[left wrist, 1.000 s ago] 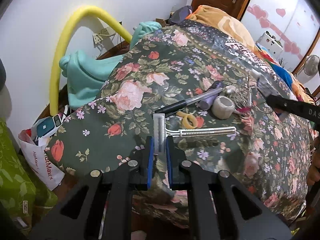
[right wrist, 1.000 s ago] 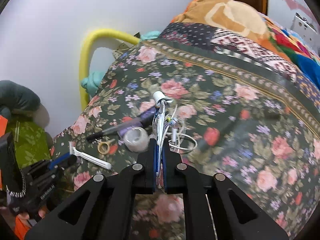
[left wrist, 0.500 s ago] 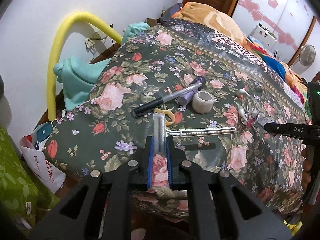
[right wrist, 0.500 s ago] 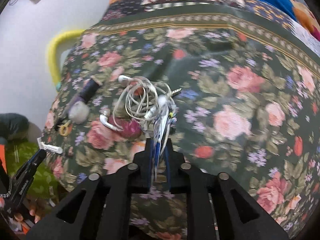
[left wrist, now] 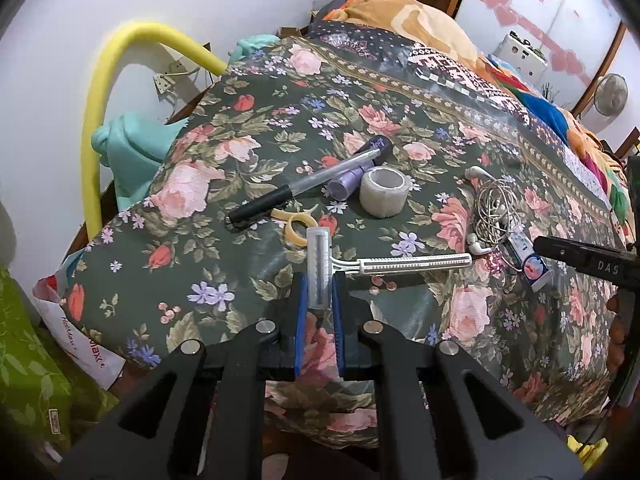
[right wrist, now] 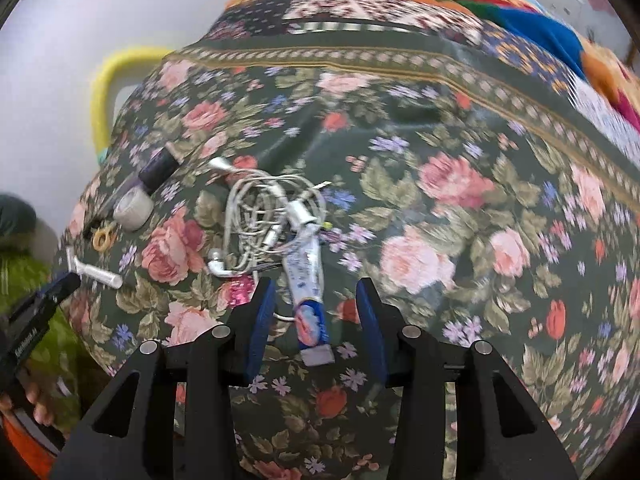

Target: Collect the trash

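The left gripper (left wrist: 320,300) pinched the disposable razor (left wrist: 384,264) by its head above the floral bedspread (left wrist: 240,128). The right gripper (right wrist: 316,312) was opening its jaws, the squeezed tube (right wrist: 308,280) lying loose between them beside tangled earphones (right wrist: 260,216); next likely calls for carrying the razor to a bin

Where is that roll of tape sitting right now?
In the left wrist view the roll of tape stands mid-bed on the floral blanket, beside the purple tube, left of the tangled earphones.
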